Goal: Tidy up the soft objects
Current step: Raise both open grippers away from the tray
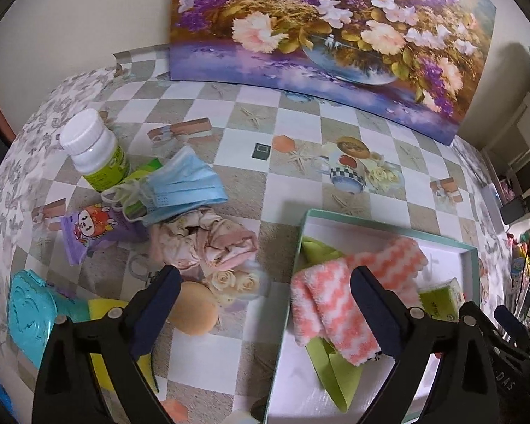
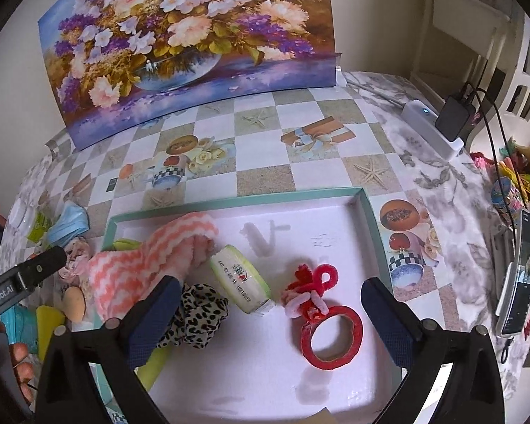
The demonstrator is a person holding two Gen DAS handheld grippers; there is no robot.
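Left wrist: both tools gape empty, left tool (image 1: 265,282) above bottle (image 1: 93,148) and mask (image 1: 183,185).

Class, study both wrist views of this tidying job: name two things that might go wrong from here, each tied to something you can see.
1. The pink cloth lies tangled against the blue face mask; picking up one may drag the other's ear loops along.
2. The white bottle stands upright right beside that pile, so a reach by the open left gripper could tip it.
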